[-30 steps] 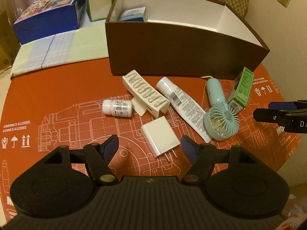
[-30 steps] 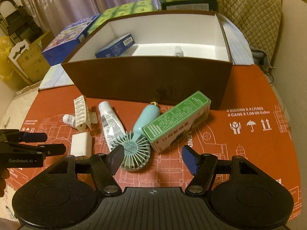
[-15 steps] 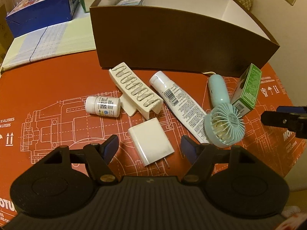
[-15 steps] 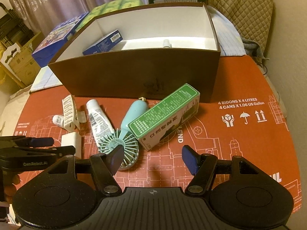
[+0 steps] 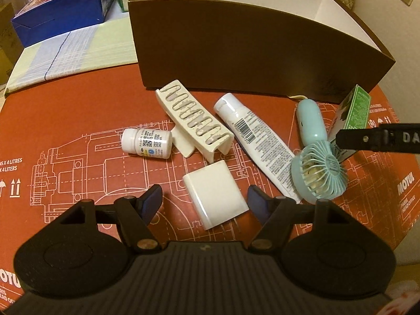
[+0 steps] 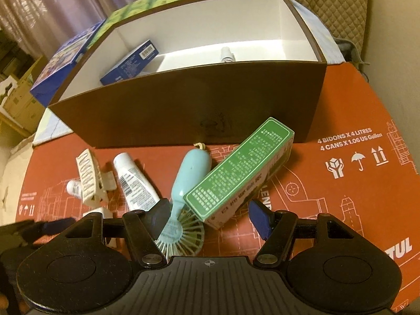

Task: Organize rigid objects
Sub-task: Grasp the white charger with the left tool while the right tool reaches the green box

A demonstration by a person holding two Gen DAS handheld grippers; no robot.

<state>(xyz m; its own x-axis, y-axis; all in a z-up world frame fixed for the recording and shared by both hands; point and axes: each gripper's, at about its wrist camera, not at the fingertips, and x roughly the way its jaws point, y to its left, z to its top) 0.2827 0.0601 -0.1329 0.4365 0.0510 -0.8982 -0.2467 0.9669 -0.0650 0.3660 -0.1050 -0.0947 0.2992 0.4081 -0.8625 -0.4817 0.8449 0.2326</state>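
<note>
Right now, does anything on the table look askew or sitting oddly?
Yes. The green carton isn't lying flat: its near end sits propped on the mint handheld fan, so it tilts. Nothing looks spilled or broken. The white charger, tube, hair clip and small bottle lie loose before the brown box.
</note>
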